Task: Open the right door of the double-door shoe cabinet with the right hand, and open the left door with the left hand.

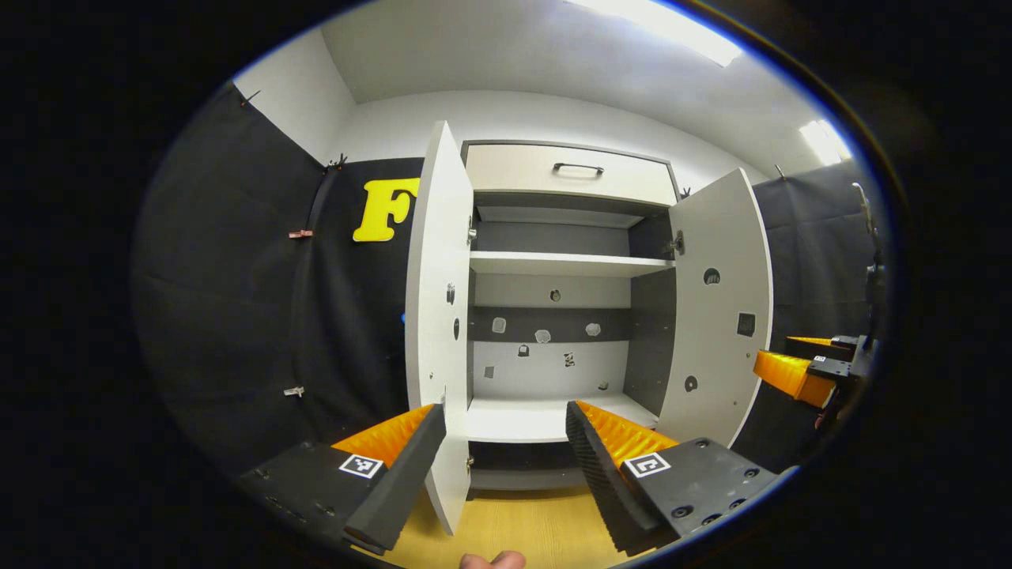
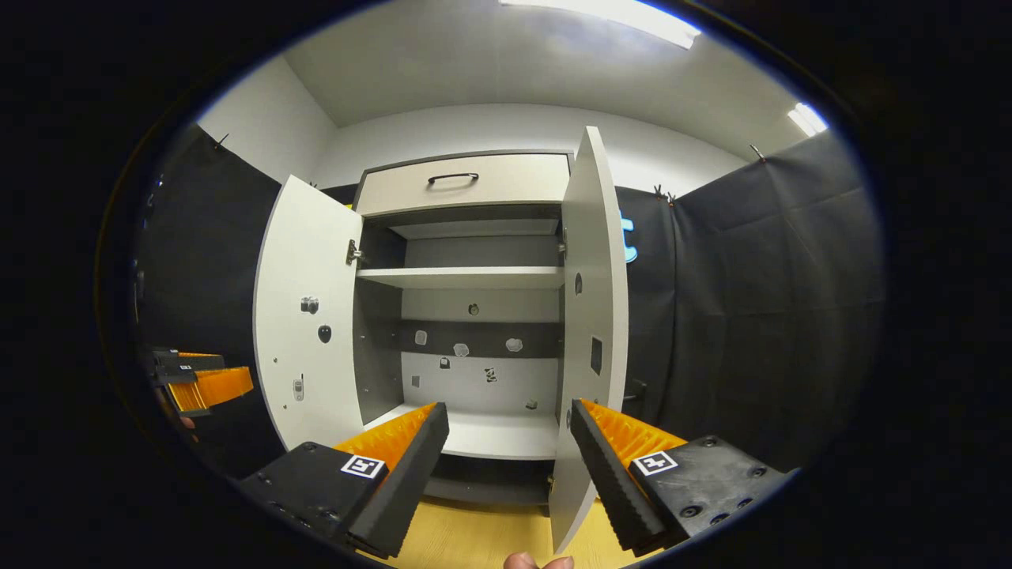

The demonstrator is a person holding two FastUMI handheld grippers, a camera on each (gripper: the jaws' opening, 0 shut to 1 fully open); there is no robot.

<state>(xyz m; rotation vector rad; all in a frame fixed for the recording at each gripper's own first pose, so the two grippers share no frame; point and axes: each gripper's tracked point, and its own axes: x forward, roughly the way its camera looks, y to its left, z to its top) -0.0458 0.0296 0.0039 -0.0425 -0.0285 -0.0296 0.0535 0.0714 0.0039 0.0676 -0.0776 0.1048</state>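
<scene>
Both doors of the cabinet point(image 1: 553, 316) stand swung wide open in front of you. In the left gripper view, your left gripper point(image 1: 506, 419) has its fingers spread apart and empty, with the left door point(image 1: 439, 316) edge-on between them, nearer the left finger, contact unclear. The right door point(image 1: 715, 308) hangs open further right, your right gripper point(image 1: 791, 371) beyond it. In the right gripper view, your right gripper's fingers are apart too, holding nothing, and the right door's edge sits between them. A drawer point(image 2: 462, 183) tops the bare shelves point(image 2: 462, 276).
</scene>
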